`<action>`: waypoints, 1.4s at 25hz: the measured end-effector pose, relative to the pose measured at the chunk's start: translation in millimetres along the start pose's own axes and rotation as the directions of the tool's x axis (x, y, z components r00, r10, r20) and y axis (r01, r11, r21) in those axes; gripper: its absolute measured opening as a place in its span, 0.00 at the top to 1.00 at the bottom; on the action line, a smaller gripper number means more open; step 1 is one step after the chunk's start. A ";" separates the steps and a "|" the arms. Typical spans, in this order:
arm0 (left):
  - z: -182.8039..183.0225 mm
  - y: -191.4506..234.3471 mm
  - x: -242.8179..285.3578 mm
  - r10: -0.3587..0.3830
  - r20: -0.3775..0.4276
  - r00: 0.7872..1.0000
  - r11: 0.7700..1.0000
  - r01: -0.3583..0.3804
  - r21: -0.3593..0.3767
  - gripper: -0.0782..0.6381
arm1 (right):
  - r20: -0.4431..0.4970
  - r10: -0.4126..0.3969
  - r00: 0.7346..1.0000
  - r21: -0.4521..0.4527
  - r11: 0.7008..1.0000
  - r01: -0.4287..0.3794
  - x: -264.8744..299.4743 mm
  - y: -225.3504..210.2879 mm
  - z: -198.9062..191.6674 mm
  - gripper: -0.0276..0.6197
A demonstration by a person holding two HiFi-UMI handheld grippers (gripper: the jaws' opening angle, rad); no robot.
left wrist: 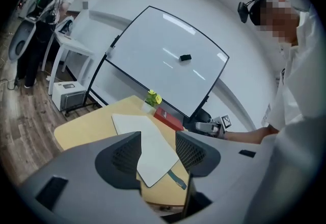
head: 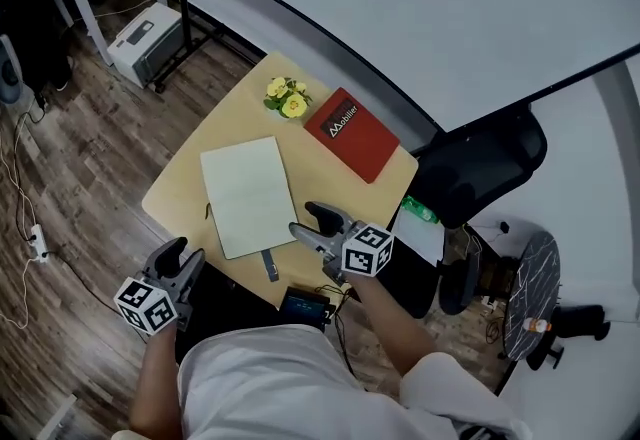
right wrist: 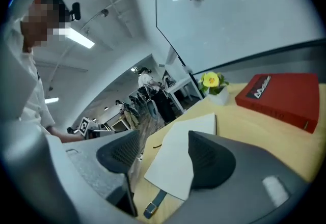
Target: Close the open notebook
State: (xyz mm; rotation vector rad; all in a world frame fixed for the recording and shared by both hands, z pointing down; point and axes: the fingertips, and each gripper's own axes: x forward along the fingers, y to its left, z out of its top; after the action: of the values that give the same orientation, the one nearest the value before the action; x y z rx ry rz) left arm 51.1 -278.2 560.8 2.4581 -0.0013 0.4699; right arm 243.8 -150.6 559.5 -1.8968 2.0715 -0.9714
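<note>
Tan table [head: 180, 190] below whiteboard [head: 400, 8]. White notebook [head: 248, 194] flat mid-table, strap [head: 270, 266] at near edge; buckle [right wrist: 150, 211] clear only in right gripper view. My left gripper [head: 188, 250] and right gripper [head: 303, 218]: jaws wide, empty. Black chair [head: 480, 168] seen whole only from head view.

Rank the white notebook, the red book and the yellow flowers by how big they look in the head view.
1. white notebook, the largest
2. red book, somewhat smaller
3. yellow flowers, clearly the smallest
All three sit on one table at a similar distance from the camera, so the order looks safe.
</note>
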 end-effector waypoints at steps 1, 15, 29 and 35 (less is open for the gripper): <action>-5.3 4.4 7.4 -0.009 -0.018 1.000 1.000 0.008 -0.018 0.62 | -0.026 0.020 0.999 0.041 0.999 -0.019 1.4 -6.4 -3.9 0.49; -59.6 53.0 66.8 -0.095 -0.209 0.973 0.944 0.022 -0.329 0.62 | -0.246 0.172 0.954 0.425 0.904 -0.053 23.1 -79.8 -59.3 0.49; -93.4 67.9 99.6 -0.108 -0.391 0.914 0.915 -0.062 -0.399 0.62 | -0.398 0.244 0.884 0.532 0.846 0.006 33.8 -88.9 -84.4 0.50; -100.8 61.7 110.2 -0.129 -0.413 0.902 0.910 -0.057 -0.410 0.63 | -0.464 0.261 0.846 0.535 0.844 0.033 28.3 -96.4 -97.6 0.67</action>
State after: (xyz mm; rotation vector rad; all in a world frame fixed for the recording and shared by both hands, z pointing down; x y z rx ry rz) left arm 113.9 -256.5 708.1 1.8920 0.1182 0.8947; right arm 266.7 -141.5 697.4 -1.2899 1.8309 -1.9571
